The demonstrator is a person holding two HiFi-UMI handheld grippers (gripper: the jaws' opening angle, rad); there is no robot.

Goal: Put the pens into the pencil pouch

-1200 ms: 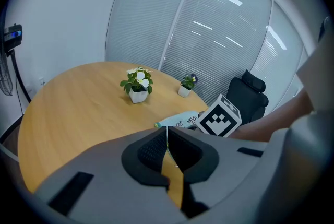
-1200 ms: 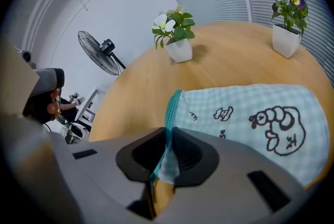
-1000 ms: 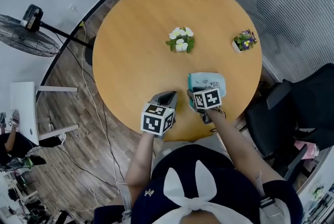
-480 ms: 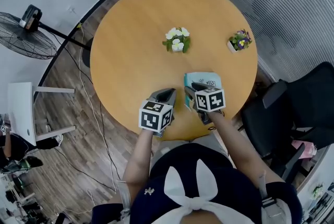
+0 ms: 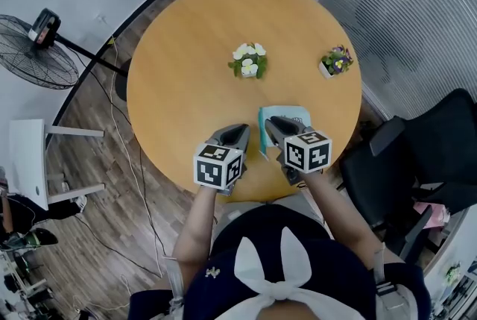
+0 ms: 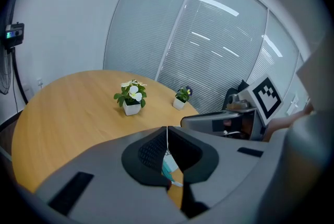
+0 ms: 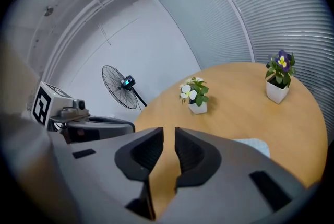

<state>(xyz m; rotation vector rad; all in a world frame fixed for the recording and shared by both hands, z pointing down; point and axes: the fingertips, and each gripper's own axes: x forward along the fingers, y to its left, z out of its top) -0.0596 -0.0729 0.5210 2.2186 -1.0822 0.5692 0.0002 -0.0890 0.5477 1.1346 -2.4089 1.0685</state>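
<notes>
Pouch [image 5: 294, 114] lies flat on table [image 5: 179, 65], on person's side of the white-flower pot [image 5: 248, 65]. R gripper [image 5: 272, 121] hangs that side of pot too, jaws a crack apart, nothing btwn, just been closing. L gripper [image 5: 241, 130] likewise, jaws pressed together.

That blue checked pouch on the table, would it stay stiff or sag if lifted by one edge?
The pouch would probably sag: it looks like thin cloth lying flat on the table. It seems light, and being soft and flat it is unlikely to roll.
</notes>
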